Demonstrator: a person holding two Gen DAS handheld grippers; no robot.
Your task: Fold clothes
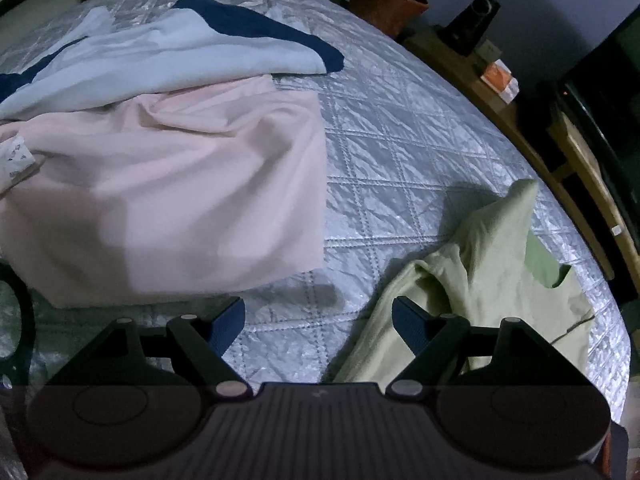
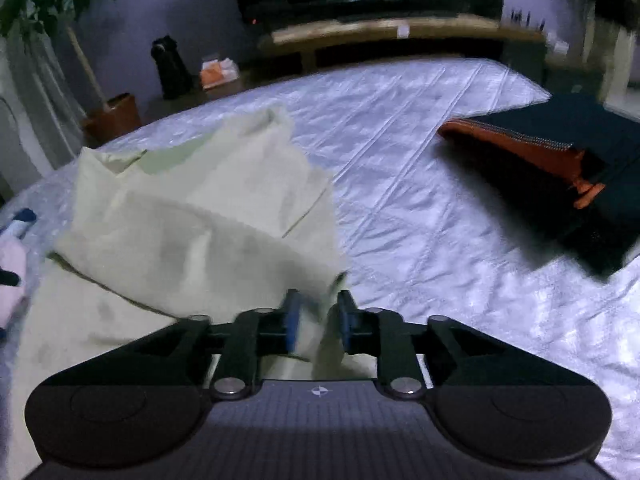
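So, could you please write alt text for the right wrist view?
The right gripper has a fold of a pale green garment between its blue pads, above a silver quilted bedspread. A folded dark garment with orange lining lies to the right, and a low wooden bench stands behind.

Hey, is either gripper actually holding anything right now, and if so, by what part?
The left gripper is open and holds nothing. The right gripper has an edge fold of the green garment between its jaws; whether the pads press it cannot be told.
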